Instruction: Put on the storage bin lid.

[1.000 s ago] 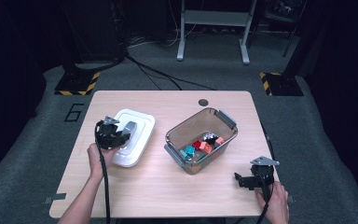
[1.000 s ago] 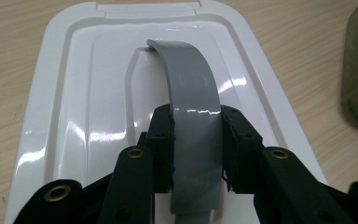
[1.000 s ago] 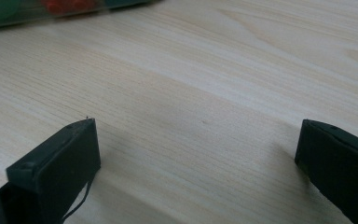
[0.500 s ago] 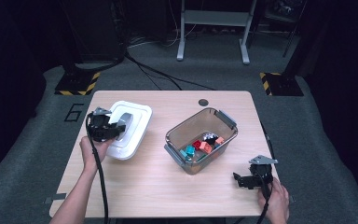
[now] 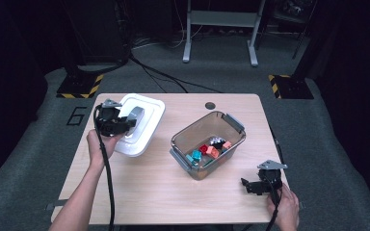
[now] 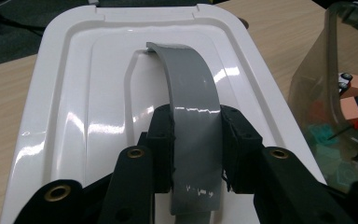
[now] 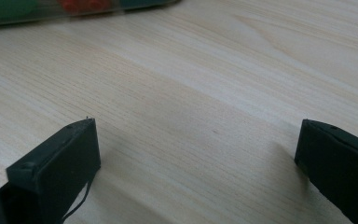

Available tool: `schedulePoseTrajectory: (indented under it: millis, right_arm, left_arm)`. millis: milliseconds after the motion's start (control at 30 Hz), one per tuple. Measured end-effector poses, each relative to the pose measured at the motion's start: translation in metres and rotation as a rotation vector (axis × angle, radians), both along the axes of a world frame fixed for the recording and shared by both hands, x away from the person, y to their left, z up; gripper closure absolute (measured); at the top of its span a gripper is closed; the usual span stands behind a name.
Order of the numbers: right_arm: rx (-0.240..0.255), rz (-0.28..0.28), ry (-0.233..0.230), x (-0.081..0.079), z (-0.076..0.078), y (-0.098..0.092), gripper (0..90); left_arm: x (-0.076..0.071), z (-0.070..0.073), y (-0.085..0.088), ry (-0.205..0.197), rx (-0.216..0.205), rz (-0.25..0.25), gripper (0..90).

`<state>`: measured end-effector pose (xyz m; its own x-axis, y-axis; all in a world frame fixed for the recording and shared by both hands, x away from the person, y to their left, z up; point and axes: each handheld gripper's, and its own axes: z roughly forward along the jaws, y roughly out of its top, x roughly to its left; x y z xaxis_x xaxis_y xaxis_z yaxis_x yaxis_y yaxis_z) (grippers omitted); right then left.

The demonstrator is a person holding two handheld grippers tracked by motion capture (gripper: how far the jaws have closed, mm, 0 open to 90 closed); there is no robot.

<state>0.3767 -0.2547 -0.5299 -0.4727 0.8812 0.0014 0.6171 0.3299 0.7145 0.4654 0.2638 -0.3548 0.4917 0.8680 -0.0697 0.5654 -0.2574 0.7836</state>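
Note:
A white box lid [image 5: 142,127] [image 6: 74,107] with a grey arched handle [image 6: 193,121] [image 5: 136,115] hangs tilted over the left of the table. My left gripper [image 5: 125,124] [image 6: 196,140] is shut on that handle, one pad on each side of it. A clear plastic box [image 5: 207,144] with grey clips sits in the middle of the table and holds several coloured bricks [image 5: 207,150]. Its wall and bricks [image 6: 354,102] appear at the right of the left gripper view. My right gripper [image 5: 246,185] [image 7: 196,154] rests low over bare wood at the front right, jaws wide open with nothing between them.
The wooden table [image 5: 139,192] has a round cable hole [image 5: 210,105] near its far edge. Beyond it, on dark carpet, stand a metal frame [image 5: 221,29] and two black-and-yellow striped bases [image 5: 79,85]. The box's lower edge [image 7: 51,14] lies along the top of the right gripper view.
My left gripper has lifted the lid by its handle and carried it up and to the left. The right gripper has stayed where it was.

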Motion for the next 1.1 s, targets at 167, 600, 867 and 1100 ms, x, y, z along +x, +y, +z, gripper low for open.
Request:
schedulePoseTrajectory:
  millis: [167,600,867,1100]
  right_arm:
    - [0.000,0.000,0.000,0.000,0.000,0.000,0.0]
    - [0.000,0.002,0.001,0.000,0.000,0.000,0.0]
    - [0.004,-0.008,-0.001,0.000,0.000,0.000,0.0]
    - [0.002,-0.004,-0.002,0.000,0.000,0.000,0.0]
  left_arm:
    - [-0.001,0.016,-0.015,-0.014,0.032,-0.048,68.0]
    - [0.002,0.037,-0.064,-0.031,0.036,-0.126,68.0]
    - [0.004,0.039,-0.096,-0.024,0.048,-0.178,68.0]
    - [0.004,0.033,-0.124,-0.015,0.057,-0.217,68.0]
